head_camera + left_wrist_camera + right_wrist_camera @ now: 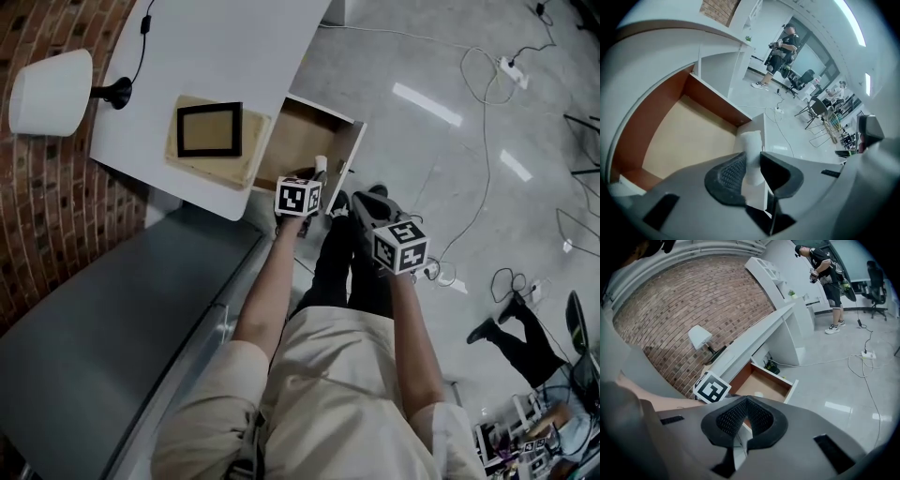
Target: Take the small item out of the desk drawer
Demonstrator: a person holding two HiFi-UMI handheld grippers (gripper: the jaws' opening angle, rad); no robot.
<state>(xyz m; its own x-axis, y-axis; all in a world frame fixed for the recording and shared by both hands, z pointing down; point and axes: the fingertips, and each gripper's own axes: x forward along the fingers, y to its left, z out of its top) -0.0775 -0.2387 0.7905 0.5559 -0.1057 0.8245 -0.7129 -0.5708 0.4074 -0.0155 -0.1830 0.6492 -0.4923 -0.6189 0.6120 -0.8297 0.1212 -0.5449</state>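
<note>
The left gripper (315, 176) is pinching a small white tube (321, 165) between its 2 black jaws. In the left gripper view the small white tube (751, 146) is standing almost upright, and the 2 ribbed pads are pressing on its lower half from both sides. The top half is sticking up past the tips of the left gripper (752, 161). The tube is hanging in the air over the near corner of the open brown wooden drawer with a white front (352, 150), not touching it. The pale floor of the drawer (689, 136) is showing below and behind the tube.

The right gripper (354, 201) is hanging just beside the left one, out over the shiny grey floor (450, 150) in front of the drawer. In the right gripper view the jaws of the right gripper (746, 403) are pressed together at the tips, with nothing between them.

The drawer is sticking out from a flat white desk (216, 47). A black picture frame (209, 129) is lying on a tan board (217, 171) on the desk, and a white lamp with a black base (52, 91) is standing near the red brick wall (37, 234). Far off, another person (783, 49) is standing on the grey floor
</note>
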